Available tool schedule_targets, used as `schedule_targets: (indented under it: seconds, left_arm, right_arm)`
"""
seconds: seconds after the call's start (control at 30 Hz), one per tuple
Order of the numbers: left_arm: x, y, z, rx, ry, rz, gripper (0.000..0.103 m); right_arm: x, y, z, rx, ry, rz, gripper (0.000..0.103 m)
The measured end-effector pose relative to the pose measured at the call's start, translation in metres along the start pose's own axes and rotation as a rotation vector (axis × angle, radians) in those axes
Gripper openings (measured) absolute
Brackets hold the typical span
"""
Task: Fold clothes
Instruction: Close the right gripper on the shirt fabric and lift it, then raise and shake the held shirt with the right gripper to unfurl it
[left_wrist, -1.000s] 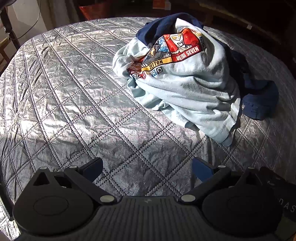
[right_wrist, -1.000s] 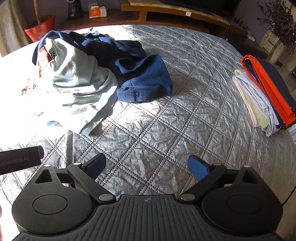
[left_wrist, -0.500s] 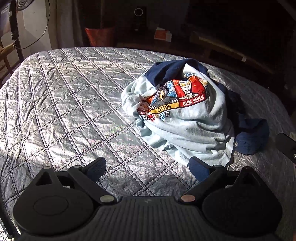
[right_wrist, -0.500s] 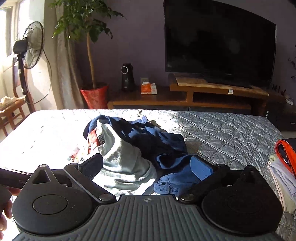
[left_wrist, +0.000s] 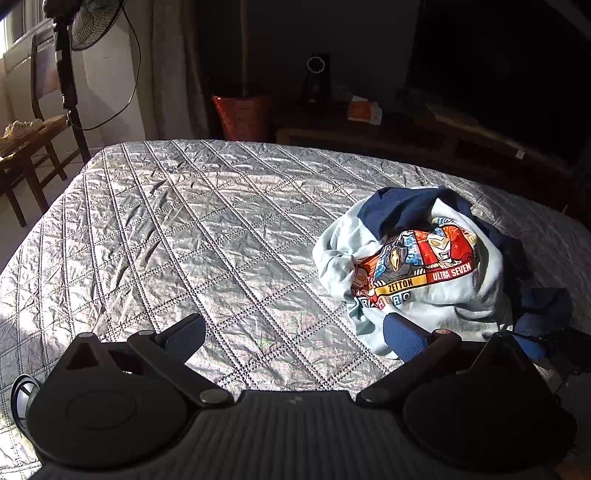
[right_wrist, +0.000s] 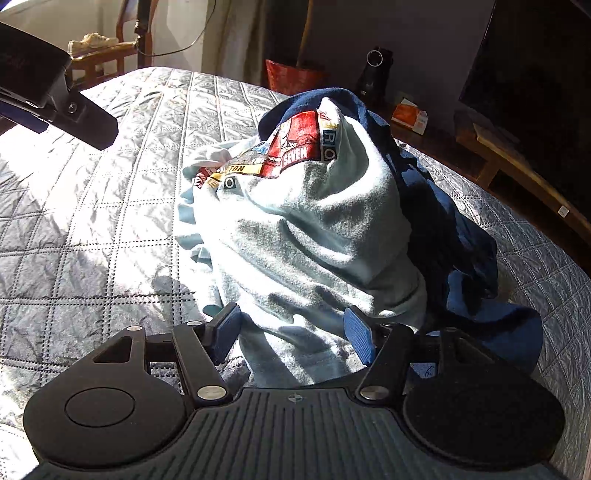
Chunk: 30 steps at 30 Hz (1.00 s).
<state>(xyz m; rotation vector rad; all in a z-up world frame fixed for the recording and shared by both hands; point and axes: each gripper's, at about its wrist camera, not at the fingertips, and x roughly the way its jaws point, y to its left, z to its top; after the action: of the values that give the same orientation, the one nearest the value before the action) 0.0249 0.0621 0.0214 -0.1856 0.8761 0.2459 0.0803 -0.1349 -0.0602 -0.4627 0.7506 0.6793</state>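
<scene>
A crumpled pale shirt (right_wrist: 306, 236), with a cartoon print and navy sleeves, is lying heaped on the quilted bed (left_wrist: 192, 236), toward its right side in the left view. The right tool (right_wrist: 291, 332) is hovering over the shirt's near hem; its jaws have just been closing, with the hem lying between them, the pads not yet pressing it. The left tool (left_wrist: 291, 336) is hanging wide open above bare quilt, just left of the shirt.
</scene>
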Motion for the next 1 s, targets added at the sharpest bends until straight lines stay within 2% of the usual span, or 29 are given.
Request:
schedule_targets:
  seconds: [0.03, 0.07, 0.1, 0.2, 0.3, 0.33, 0.43, 0.53, 0.57, 0.6, 0.7, 0.73, 0.77, 0.8, 0.83, 0.87, 0.93, 0.97, 1.0]
  left_arm:
    - [0.001, 0.003, 0.001, -0.012, 0.006, -0.021, 0.102]
    - [0.001, 0.006, 0.001, -0.032, 0.006, -0.034, 0.102]
    - [0.002, 0.011, 0.002, -0.062, 0.010, -0.051, 0.102]
    - [0.004, 0.027, 0.004, -0.155, 0.022, -0.091, 0.102]
    - [0.008, 0.044, 0.002, -0.235, 0.036, -0.110, 0.102]
    - [0.007, 0.046, 0.002, -0.243, 0.025, -0.098, 0.102]
    - [0.002, 0.051, 0.004, -0.248, -0.014, -0.064, 0.101]
    - [-0.001, 0.051, 0.005, -0.236, -0.017, -0.035, 0.102]
    - [-0.001, 0.051, 0.004, -0.239, -0.018, -0.037, 0.102]
    - [-0.001, 0.052, 0.004, -0.244, -0.020, -0.044, 0.102]
    - [-0.003, 0.053, 0.003, -0.238, -0.041, -0.055, 0.101]
    - [-0.005, 0.052, 0.004, -0.222, -0.057, -0.051, 0.101]
    - [-0.007, 0.051, 0.004, -0.209, -0.072, -0.044, 0.101]
    - [-0.006, 0.051, 0.005, -0.209, -0.069, -0.041, 0.101]
    - [-0.006, 0.051, 0.006, -0.211, -0.063, -0.038, 0.101]
    - [-0.005, 0.051, 0.006, -0.213, -0.058, -0.035, 0.101]
    - [-0.002, 0.053, 0.006, -0.235, -0.040, -0.047, 0.101]
    - [-0.001, 0.054, 0.006, -0.243, -0.035, -0.049, 0.102]
    - [-0.001, 0.056, 0.007, -0.252, -0.036, -0.051, 0.102]
  right_arm:
    - [-0.001, 0.000, 0.000, 0.013, -0.008, 0.018, 0.043]
    - [-0.002, 0.000, -0.001, 0.027, -0.015, 0.035, 0.017]
    - [-0.007, -0.001, -0.001, 0.062, -0.024, 0.060, 0.013]
    - [-0.026, -0.006, -0.004, 0.211, -0.050, 0.152, 0.011]
    - [-0.070, -0.006, -0.008, 0.371, -0.127, 0.247, 0.011]
    - [-0.084, 0.001, -0.007, 0.371, -0.150, 0.287, 0.011]
    - [-0.124, 0.034, 0.003, 0.246, -0.205, 0.383, 0.011]
    - [-0.136, 0.038, 0.004, 0.224, -0.160, 0.462, 0.022]
    - [-0.139, 0.036, 0.003, 0.220, -0.167, 0.455, 0.029]
    - [-0.143, 0.028, 0.003, 0.211, -0.192, 0.400, 0.036]
    - [-0.133, -0.006, 0.023, 0.218, -0.196, 0.284, 0.041]
    - [-0.124, -0.012, 0.029, 0.201, -0.186, 0.241, 0.047]
    - [-0.112, -0.017, 0.033, 0.172, -0.168, 0.192, 0.065]
    - [-0.100, -0.022, 0.038, 0.143, -0.150, 0.143, 0.075]
    - [-0.088, -0.027, 0.042, 0.114, -0.132, 0.094, 0.075]
    - [-0.074, -0.035, 0.043, 0.141, -0.090, 0.085, 0.072]
    - [-0.042, -0.053, 0.042, 0.273, 0.028, 0.125, 0.075]
    - [-0.029, -0.070, 0.034, 0.433, 0.045, 0.200, 0.072]
    - [-0.021, -0.088, 0.021, 0.630, 0.015, 0.272, 0.071]
